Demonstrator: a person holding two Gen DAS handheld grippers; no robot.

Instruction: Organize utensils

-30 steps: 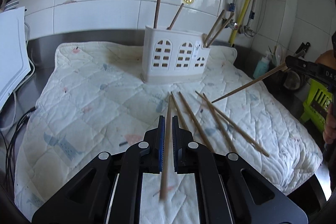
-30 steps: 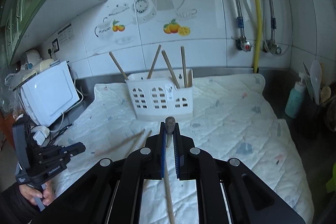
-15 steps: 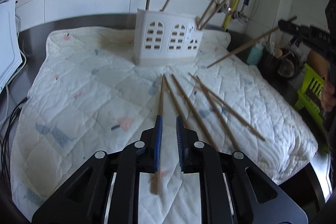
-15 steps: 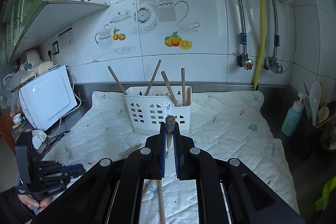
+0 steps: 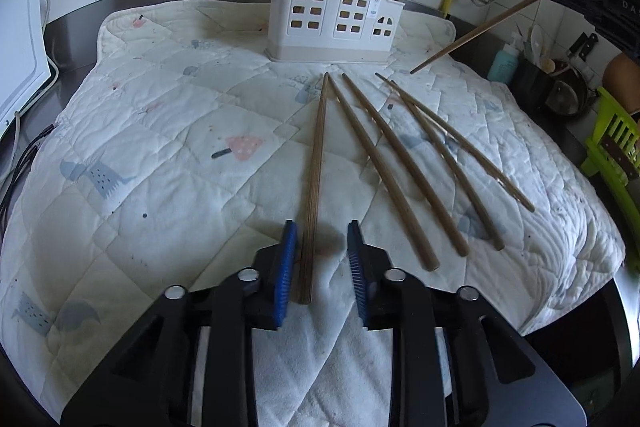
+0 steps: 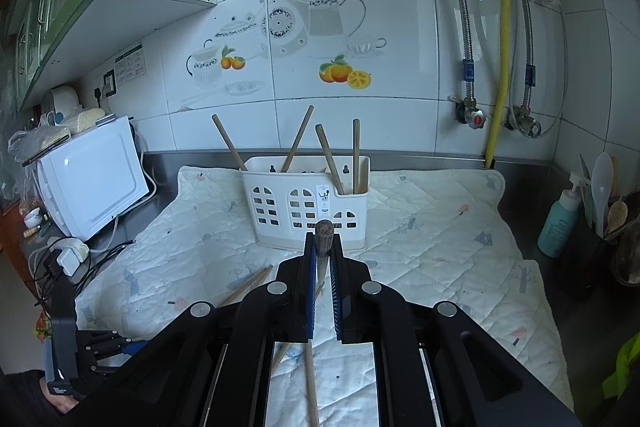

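A white plastic utensil holder [image 5: 334, 13] stands at the back of the quilted mat [image 5: 160, 131], with several wooden chopsticks upright in it; it also shows in the right wrist view [image 6: 306, 209]. Several chopsticks lie fanned on the mat. My left gripper [image 5: 321, 241] is open, low over the mat, its fingers straddling the near end of the leftmost chopstick [image 5: 316, 167], which lies flat. My right gripper [image 6: 324, 247] is shut on a chopstick [image 6: 324, 233] and holds it in the air right of the holder [image 5: 492, 25].
A white microwave [image 6: 94, 177] and cables sit left of the mat. A teal bottle [image 6: 558, 221], a spoon pot and a green rack [image 5: 614, 143] stand at the right. Pipes and a yellow hose [image 6: 500, 47] run down the tiled wall.
My left gripper has opened and dropped toward the mat; the chopstick it held now lies flat between its fingers. My right gripper has risen, still holding its chopstick.
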